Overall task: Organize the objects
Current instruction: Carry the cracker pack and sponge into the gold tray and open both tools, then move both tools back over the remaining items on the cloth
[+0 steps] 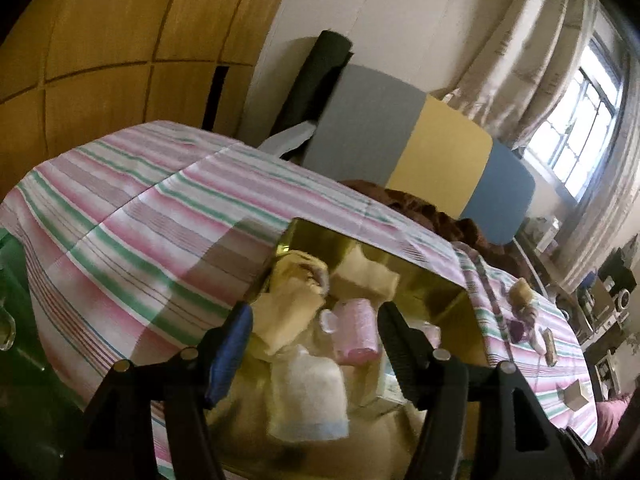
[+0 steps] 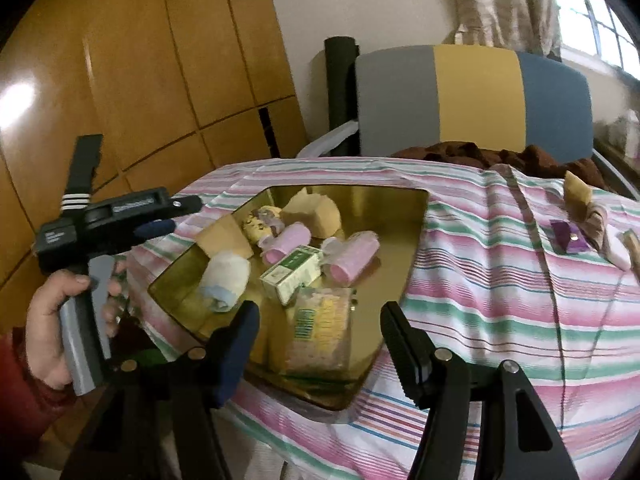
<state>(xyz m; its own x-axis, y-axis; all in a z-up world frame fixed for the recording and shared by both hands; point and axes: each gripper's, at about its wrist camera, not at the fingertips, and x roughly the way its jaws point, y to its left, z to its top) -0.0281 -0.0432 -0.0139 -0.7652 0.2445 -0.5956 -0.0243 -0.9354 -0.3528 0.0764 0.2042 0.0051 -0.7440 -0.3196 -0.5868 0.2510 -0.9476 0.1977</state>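
Gold tray [image 2: 400, 208] on the striped bench already holds rolls and boxes; both your left hand-held gripper [image 1: 314, 344] and right hand-held gripper [image 2: 320, 340] hover above it, apart and empty; next, I think, fetch the loose items [image 2: 580, 220] right of the tray.

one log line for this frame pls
left gripper: open, empty, above gold tray | right gripper: open, empty | tray: pink rolls, green-white box | loose items on cloth
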